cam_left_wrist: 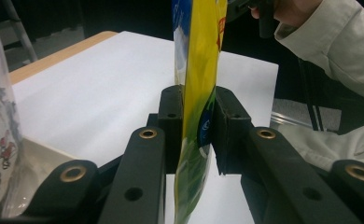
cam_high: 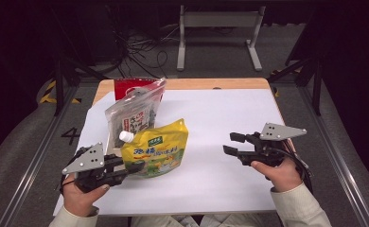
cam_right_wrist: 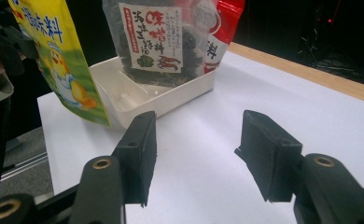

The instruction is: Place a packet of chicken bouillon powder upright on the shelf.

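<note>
Here the left tongs (cam_high: 134,166) are clamped on the lower edge of a yellow spouted pouch (cam_high: 156,147), which stands upright at the near left of the white-covered desk (cam_high: 220,118), just in front of a white tray (cam_right_wrist: 124,95). The right tongs (cam_high: 232,144) hang wide and hold nothing, well apart from the pouch over bare desk. In the tray stand a clear seaweed bag (cam_high: 134,113) and, behind it, a red packet (cam_high: 128,86).

Yellow pouch (cam_high: 158,150) with blue lettering, green base and white cap; clear bag (cam_high: 131,115) of dark contents, white-and-red label; red bag (cam_high: 131,87); white tray (cam_right_wrist: 171,93); white-covered table (cam_high: 220,118), wooden edge.
</note>
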